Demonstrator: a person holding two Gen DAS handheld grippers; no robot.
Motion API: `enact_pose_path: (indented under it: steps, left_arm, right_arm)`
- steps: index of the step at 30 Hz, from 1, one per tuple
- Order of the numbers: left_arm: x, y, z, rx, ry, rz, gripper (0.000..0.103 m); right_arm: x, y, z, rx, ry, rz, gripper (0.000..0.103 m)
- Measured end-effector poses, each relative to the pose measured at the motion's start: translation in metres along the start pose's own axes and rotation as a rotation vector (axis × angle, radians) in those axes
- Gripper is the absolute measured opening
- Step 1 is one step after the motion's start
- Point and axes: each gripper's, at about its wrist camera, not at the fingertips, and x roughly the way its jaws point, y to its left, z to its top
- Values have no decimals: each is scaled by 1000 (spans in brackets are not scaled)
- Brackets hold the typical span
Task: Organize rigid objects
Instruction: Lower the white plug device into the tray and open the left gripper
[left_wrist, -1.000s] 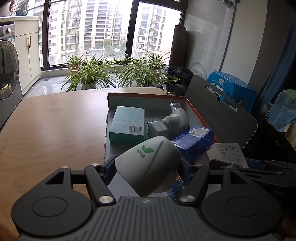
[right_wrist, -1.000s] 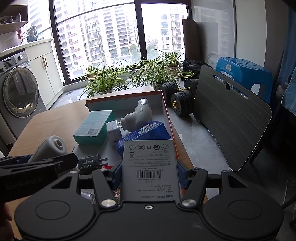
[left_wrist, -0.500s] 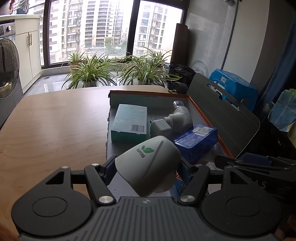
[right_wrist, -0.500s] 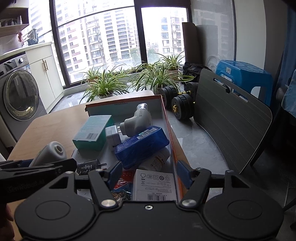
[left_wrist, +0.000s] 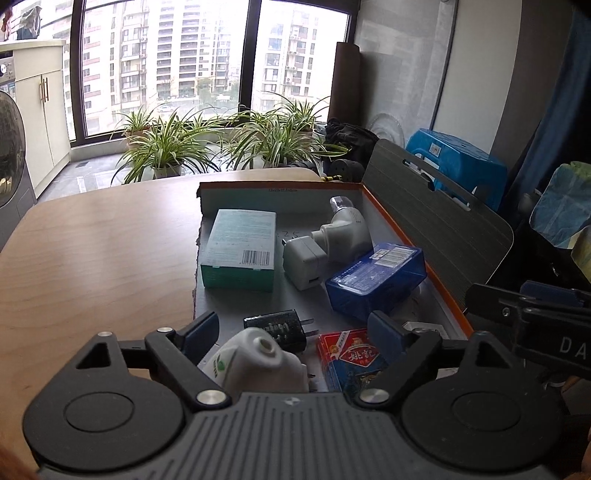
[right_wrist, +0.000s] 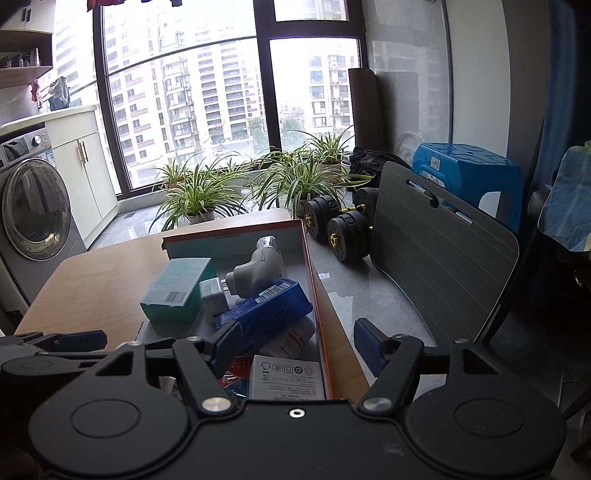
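Note:
An orange-rimmed shallow box (left_wrist: 410, 251) (right_wrist: 312, 273) lies on the wooden table (left_wrist: 92, 266). It holds a teal carton (left_wrist: 242, 247), a white charger (left_wrist: 304, 264), a grey nozzle device (left_wrist: 343, 232), a blue case (left_wrist: 376, 280), a black plug (left_wrist: 277, 328) and a red card pack (left_wrist: 354, 360). My left gripper (left_wrist: 295, 332) is open above the box's near end; a white rounded device (left_wrist: 258, 363) with a green leaf logo lies below it. My right gripper (right_wrist: 295, 341) is open; a white labelled box (right_wrist: 286, 376) lies under it in the box.
A dark slatted board (right_wrist: 439, 258) leans right of the table. Dumbbells (right_wrist: 340, 225), a blue stool (right_wrist: 465, 173) and potted plants (right_wrist: 199, 195) stand on the floor beyond. A washing machine (right_wrist: 33, 210) is at the left.
Both grippers opened. The white leaf-logo device dropped from the left gripper into the box. The white labelled box left the right gripper and lies in the box. Both grippers rose.

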Motion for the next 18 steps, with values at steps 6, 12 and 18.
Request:
enact_pose_path:
  steps: [6,12,18]
  left_arm:
    - [-20,4,0,-14,-20,16,98]
    - [-45,2,-4,-54,-8,66,103]
    - [-63,-6,-16,-82,10,117,103]
  right_arm:
    - [-16,0,0,-6,-21,13,82]
    - [-33,-2,-7,-2,-34,24,83]
    - [-43,-4,-16,-18,-26,29,85]
